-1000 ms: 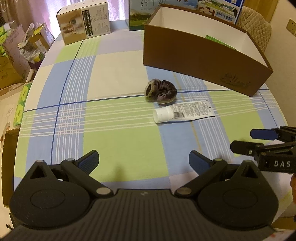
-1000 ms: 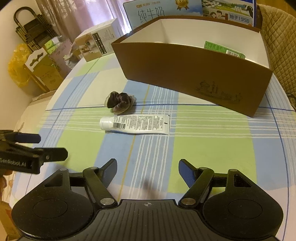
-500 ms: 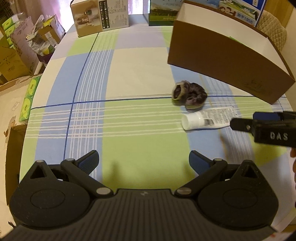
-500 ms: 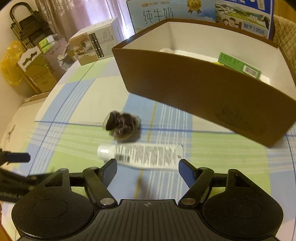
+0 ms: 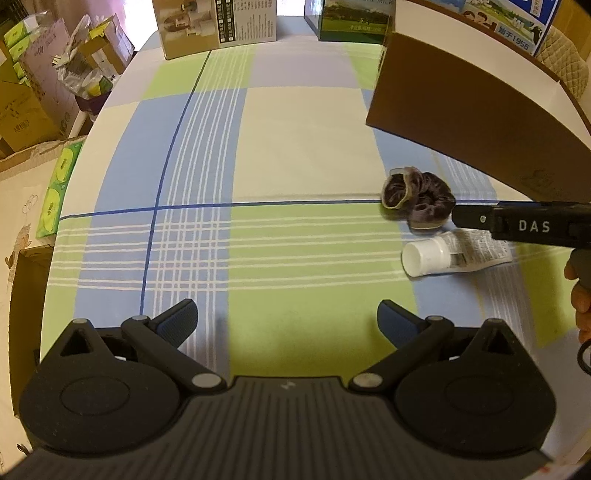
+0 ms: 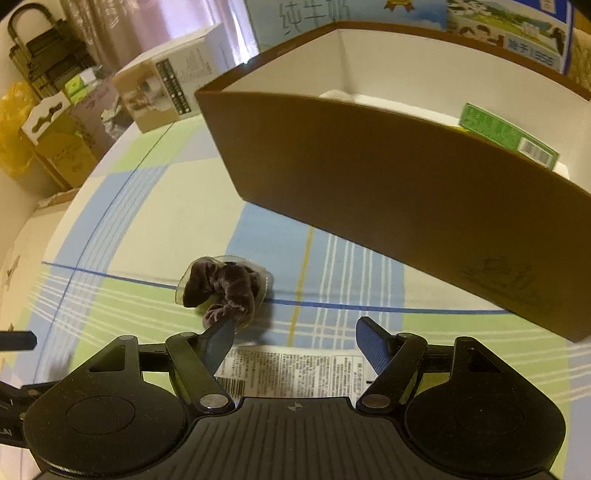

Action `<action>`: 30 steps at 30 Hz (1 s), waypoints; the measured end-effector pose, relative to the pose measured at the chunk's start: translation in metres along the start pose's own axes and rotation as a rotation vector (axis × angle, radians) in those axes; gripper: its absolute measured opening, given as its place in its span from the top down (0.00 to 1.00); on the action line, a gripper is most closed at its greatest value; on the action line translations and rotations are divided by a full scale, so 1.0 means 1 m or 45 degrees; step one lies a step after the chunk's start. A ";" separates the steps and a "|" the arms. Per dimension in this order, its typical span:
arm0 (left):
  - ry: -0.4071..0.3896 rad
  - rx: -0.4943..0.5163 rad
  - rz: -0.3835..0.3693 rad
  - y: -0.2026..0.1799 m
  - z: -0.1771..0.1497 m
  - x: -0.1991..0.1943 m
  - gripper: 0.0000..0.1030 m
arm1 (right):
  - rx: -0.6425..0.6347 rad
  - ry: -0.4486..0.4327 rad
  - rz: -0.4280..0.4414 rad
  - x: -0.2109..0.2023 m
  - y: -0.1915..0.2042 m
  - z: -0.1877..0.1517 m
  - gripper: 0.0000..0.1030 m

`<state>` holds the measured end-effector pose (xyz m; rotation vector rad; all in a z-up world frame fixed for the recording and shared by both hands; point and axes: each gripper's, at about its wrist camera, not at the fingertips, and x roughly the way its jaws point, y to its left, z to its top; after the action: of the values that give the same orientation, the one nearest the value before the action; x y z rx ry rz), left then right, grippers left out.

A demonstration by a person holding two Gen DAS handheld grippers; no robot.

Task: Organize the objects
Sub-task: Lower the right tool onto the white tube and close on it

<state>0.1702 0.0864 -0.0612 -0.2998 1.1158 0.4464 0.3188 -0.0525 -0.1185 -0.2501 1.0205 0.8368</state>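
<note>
Carton inside box, right view only

The checked blue, green and cream tablecloth lies bare across its left and middle stretch, open for passage up to the printed cardboard cartons at the far edge. Toward the right edge, the tall brown cardboard box blocks the way; just before its near wall lie a dark velvet scrunchie and a white plastic tube.
</note>
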 end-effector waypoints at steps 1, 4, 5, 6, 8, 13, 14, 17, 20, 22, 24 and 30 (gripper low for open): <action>0.003 0.001 -0.001 0.000 0.001 0.001 0.01 | -0.014 0.012 -0.002 0.002 0.001 -0.002 0.31; 0.009 0.000 -0.003 0.000 0.002 0.004 0.01 | -0.023 0.004 0.030 0.002 0.002 -0.008 0.31; 0.010 -0.002 -0.004 0.001 0.002 0.004 0.01 | -0.043 0.008 0.043 0.001 0.003 -0.011 0.31; 0.012 -0.003 -0.005 0.001 0.002 0.005 0.01 | -0.072 0.016 0.059 -0.001 0.004 -0.014 0.31; 0.015 -0.002 -0.005 0.000 0.002 0.005 0.01 | -0.126 0.050 0.087 -0.003 0.004 -0.019 0.31; 0.021 -0.005 -0.005 -0.001 -0.001 0.005 0.01 | -0.383 0.107 0.027 -0.018 0.011 -0.046 0.32; 0.021 -0.003 -0.007 -0.002 -0.002 0.004 0.01 | -0.410 0.107 0.016 -0.021 0.012 -0.054 0.32; 0.025 0.005 -0.014 -0.005 -0.006 0.003 0.01 | -0.383 0.099 0.002 -0.038 0.001 -0.075 0.32; 0.034 0.017 -0.023 -0.010 -0.010 0.003 0.01 | -0.303 0.085 -0.051 -0.057 -0.017 -0.091 0.32; 0.040 0.032 -0.029 -0.014 -0.012 0.004 0.01 | -0.243 0.063 -0.090 -0.072 -0.026 -0.098 0.32; 0.043 0.053 -0.038 -0.019 -0.013 0.004 0.01 | -0.146 0.047 -0.113 -0.088 -0.034 -0.102 0.32; 0.042 0.121 -0.065 -0.037 -0.012 0.005 0.01 | 0.528 0.142 0.130 -0.116 -0.078 -0.109 0.32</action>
<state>0.1807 0.0496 -0.0705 -0.2520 1.1553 0.3432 0.2744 -0.2231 -0.0940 0.1110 1.2936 0.6887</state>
